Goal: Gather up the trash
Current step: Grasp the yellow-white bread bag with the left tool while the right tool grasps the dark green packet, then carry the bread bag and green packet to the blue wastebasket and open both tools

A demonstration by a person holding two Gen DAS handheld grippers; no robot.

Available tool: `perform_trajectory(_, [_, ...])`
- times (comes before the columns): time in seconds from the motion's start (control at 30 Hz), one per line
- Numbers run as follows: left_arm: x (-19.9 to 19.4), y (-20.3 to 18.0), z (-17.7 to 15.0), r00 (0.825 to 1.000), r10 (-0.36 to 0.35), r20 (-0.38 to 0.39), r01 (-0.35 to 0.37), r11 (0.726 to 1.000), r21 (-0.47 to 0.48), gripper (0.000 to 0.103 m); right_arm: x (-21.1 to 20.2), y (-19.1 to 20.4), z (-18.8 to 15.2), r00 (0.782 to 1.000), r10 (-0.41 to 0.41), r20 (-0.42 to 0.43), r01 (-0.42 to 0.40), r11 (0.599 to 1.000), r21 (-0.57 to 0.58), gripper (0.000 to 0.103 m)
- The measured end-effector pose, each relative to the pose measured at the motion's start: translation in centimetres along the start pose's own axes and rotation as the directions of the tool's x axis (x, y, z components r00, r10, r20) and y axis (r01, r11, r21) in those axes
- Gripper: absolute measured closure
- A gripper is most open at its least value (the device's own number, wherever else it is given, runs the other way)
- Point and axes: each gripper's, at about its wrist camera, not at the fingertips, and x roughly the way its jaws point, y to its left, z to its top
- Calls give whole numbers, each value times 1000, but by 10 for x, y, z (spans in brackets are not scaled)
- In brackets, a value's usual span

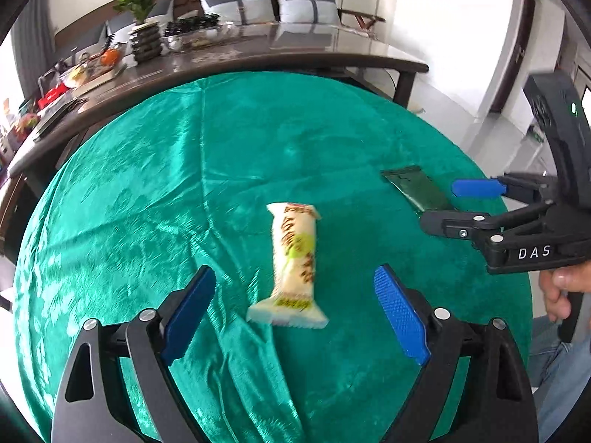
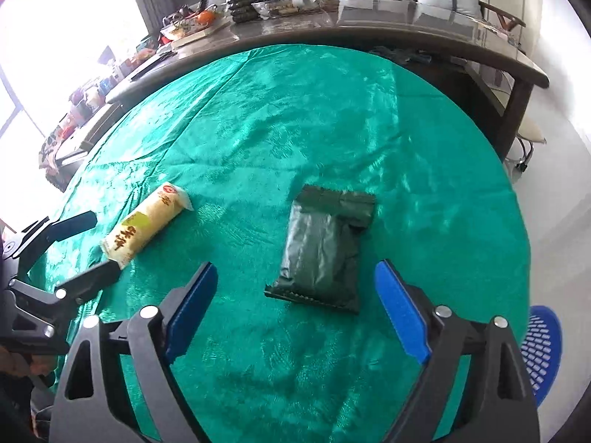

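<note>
Left wrist view: a round table draped in green cloth [image 1: 184, 170] is recorded as the largest item, with a long dark table [image 1: 332, 48] standing behind it, loaded with a potted plant [image 1: 142, 18] and assorted clutter. On the cloth a cream snack wrapper [image 1: 293, 262] is seen lying flat, lengthwise between the spread fingers of the left gripper [image 1: 295, 310], which is released and holds nothing; contact with either pad is not observed. A dark green packet [image 1: 417, 188] is noted further right, beside the right gripper [image 1: 443, 203], whose jaws are likewise parted.

Right wrist view: the dark green packet [image 2: 325, 251] is found flat on the green cloth [image 2: 332, 129], ahead of and between the released right gripper [image 2: 295, 310] fingers. The cream snack wrapper [image 2: 147, 229] is located to the left, between the open fingers of the left gripper [image 2: 96, 247]. A blue mesh basket [image 2: 543, 347] is recorded beyond the table edge, lower right.
</note>
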Motion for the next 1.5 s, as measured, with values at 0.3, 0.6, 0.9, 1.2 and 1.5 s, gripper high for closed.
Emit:
perform_trajectory(0.3, [20,-8,13,997,11,-80,-10,1000,14,86,18,-7,23,993,-71,-96,75,996,38,68])
perform_trajectory(0.6, [3,-45,33,994,-104,-37,104,995,4,86,-21,-44,14,1000,31,-1,-31,991,129,68])
perform_trajectory(0.9, [9,-181,73,955,-290,-59,295,948,116,86,-110,-157,-34,995,-23,97,-7,956,294,68])
perform_trajectory(1.2, [71,-360,79,894,-394,-214,439,865,241,86,-139,-313,-135,985,-174,0,142,804,578,68])
perform_trajectory(1.5, [164,-464,59,854,-386,-349,481,842,246,85,-114,-387,-209,988,-150,-24,115,634,765,68])
